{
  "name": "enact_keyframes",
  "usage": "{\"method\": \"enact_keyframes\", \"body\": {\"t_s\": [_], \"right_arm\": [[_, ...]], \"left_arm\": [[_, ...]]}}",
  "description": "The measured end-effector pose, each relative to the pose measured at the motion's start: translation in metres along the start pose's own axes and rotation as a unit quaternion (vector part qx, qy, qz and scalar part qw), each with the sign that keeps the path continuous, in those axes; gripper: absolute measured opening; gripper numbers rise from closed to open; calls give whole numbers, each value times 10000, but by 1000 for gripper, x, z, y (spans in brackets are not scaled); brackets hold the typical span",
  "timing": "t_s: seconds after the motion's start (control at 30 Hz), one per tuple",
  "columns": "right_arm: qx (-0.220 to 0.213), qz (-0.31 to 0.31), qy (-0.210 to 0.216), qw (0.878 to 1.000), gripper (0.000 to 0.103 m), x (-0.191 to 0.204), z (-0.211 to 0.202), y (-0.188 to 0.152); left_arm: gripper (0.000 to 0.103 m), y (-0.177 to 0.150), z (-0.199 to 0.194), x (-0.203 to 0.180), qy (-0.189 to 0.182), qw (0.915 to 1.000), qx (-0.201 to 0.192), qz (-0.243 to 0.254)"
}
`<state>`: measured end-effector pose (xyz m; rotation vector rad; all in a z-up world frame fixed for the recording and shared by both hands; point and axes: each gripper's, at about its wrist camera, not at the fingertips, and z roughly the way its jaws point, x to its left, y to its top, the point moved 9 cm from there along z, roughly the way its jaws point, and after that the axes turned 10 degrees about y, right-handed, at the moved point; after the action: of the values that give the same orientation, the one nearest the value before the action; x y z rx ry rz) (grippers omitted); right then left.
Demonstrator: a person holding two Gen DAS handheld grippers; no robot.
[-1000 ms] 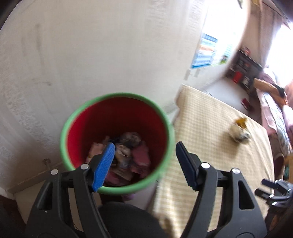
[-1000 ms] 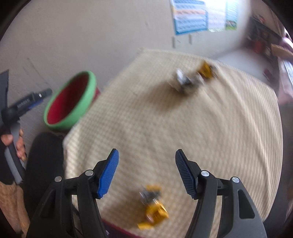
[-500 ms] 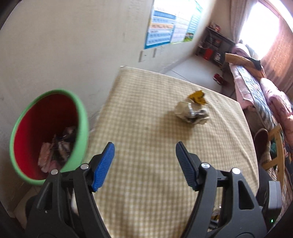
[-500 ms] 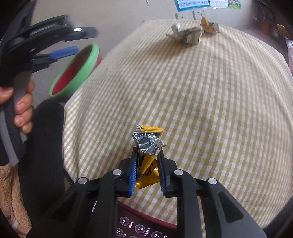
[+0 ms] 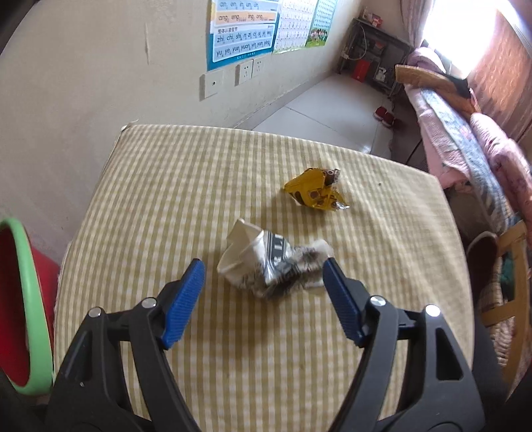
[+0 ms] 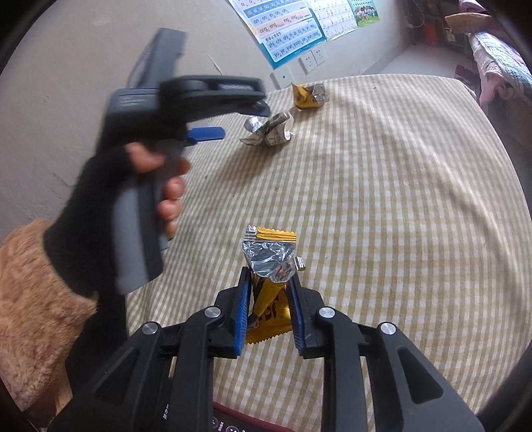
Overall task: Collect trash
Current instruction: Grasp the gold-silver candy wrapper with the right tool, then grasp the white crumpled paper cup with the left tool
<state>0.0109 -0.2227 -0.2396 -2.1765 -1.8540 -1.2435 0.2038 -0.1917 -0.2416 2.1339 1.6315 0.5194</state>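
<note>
A crumpled white and black wrapper [image 5: 269,262] lies on the checked tablecloth [image 5: 159,206], between the blue pads of my left gripper [image 5: 264,275]. Those jaws are opening and do not touch it. Beyond it lies a yellow wrapper [image 5: 316,194]. In the right wrist view my right gripper [image 6: 269,285] is shut on a yellow and silver snack wrapper [image 6: 270,262], held upright above the cloth. The same view shows the left gripper [image 6: 232,119] in a person's gloved hand [image 6: 139,186], hovering near the white wrapper [image 6: 271,131] and the other yellow wrapper [image 6: 307,96].
A red bin with a green rim [image 5: 20,299] stands off the table's left edge. The wall with posters [image 5: 242,30] and sockets is behind the table. A bed [image 5: 465,133] and a wooden chair [image 5: 508,292] stand at the right. A dark phone [image 6: 232,422] lies under my right gripper.
My left gripper swung from above the bin over the table to the white wrapper. My right gripper closed on the yellow and silver wrapper and raised it off the cloth.
</note>
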Motion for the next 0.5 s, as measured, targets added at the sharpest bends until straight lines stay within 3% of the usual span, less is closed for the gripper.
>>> {"method": "enact_keyframes", "body": {"t_s": [0.07,0.1,0.4,0.43,0.5], "right_arm": [[0,27,49,10000,23,1,0,2],[-1,34,63,10000,23,2,0,3],[46,2,82,10000,24,3,1,1],[52,2,68,10000,24,2,2,1],[62,10,42,10000,24,1,3,1]], "left_arm": [[71,2,12,-1,98,9999,93,92],[74,4,18,-4,5,9999,128,75],[75,-3,29,-27,-340,9981,457,237],[73,-7,30,-31,-366,9975,507,330],[57,-13,28,-39,-416,9967,518,470]]}}
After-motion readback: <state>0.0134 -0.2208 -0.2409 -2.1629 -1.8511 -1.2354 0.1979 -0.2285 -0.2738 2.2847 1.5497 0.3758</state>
